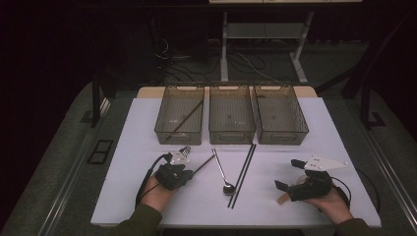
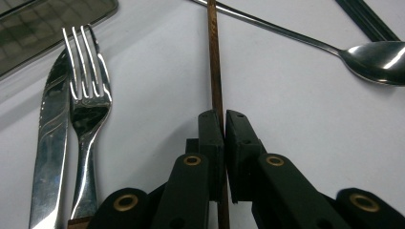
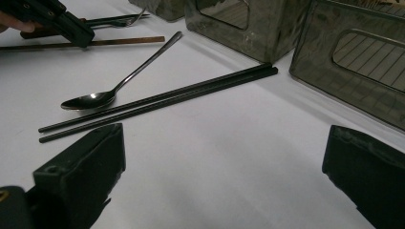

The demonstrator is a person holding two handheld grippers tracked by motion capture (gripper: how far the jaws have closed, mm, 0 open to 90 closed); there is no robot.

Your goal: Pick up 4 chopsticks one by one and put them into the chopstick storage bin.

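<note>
The left gripper point(image 2: 224, 119) pinches a thin brown chopstick point(image 2: 216, 71) that lies on the white table point(image 1: 147, 196), just right of the fork point(image 2: 88, 95) and knife point(image 2: 50, 143). The stick is long and slim, so it could slip or spin out of the tight jaws and bump the spoon point(image 1: 223, 174) near its far tip. It points from the hand up toward the bins point(image 1: 231, 135), slanting right, while the right gripper point(image 3: 224, 176) rests with its jaws spread wide and holds nothing.
</note>
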